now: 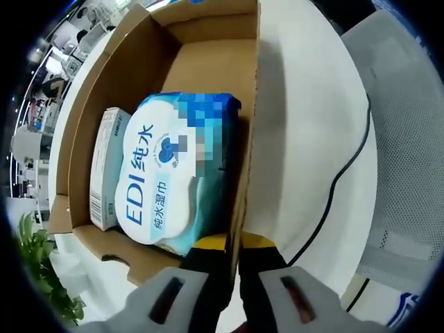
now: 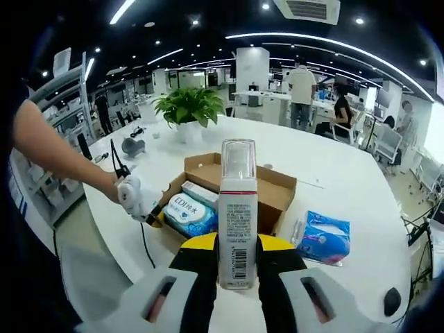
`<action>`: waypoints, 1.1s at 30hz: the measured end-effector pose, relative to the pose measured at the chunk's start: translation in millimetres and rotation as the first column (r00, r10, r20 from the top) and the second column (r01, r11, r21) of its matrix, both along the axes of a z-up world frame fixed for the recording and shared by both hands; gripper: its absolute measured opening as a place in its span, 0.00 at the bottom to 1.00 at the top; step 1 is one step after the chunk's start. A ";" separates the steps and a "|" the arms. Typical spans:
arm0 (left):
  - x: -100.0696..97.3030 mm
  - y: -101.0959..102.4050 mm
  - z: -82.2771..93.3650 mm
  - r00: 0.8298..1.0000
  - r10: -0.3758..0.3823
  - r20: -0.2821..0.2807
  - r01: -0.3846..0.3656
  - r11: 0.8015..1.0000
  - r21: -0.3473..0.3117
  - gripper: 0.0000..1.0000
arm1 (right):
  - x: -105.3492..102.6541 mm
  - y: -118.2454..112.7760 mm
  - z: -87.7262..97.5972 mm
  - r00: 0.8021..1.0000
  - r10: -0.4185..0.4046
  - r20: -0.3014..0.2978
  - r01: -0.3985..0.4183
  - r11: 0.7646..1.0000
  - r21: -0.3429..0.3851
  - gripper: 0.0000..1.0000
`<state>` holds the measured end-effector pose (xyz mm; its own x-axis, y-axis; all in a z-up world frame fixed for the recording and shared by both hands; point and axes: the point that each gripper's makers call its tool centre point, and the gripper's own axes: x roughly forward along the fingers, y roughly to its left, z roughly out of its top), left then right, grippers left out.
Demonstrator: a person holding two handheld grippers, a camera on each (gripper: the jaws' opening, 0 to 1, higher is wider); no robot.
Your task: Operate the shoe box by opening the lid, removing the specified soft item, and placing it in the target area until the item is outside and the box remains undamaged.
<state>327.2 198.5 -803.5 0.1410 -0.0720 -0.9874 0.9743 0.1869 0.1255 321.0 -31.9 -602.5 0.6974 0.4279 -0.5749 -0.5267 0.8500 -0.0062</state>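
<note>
Cardboard, glossy film and smooth plastics, as we see them

The shoe box (image 1: 208, 62) looks to us like matt brown corrugated cardboard, raw at its edges. Inside, we see the wet wipes pack (image 1: 173, 173) in glossy plastic film that catches the light, beside a small carton (image 1: 107, 166) of smooth printed paperboard. The bottle (image 2: 237, 208) has a clear glossy plastic cap and a paper-like label. The counter (image 2: 333, 166) appears smooth, white, faintly sheened.
</note>
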 end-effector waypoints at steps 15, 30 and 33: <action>-0.6 -0.7 0.3 1.000 0.019 -0.005 -0.019 1.000 0.004 0.03 | -8.0 -40.4 21.0 0.997 -0.064 0.037 0.063 0.998 0.018 0.17; -1.1 -0.7 0.2 1.000 0.025 -0.013 -0.025 1.000 0.015 0.02 | -14.2 -100.3 38.8 0.987 -0.145 0.068 0.148 0.989 -0.030 0.17; -0.6 -0.5 -0.5 0.999 0.026 -0.018 -0.026 1.000 0.016 0.02 | -15.2 -112.1 37.1 0.983 -0.172 0.060 0.174 0.984 -0.032 0.17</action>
<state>326.6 198.0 -804.0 0.1244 -0.0531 -0.9908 0.9713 0.2104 0.1107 305.9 -144.0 -565.4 0.7913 0.2773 -0.5449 -0.3695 0.9269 -0.0650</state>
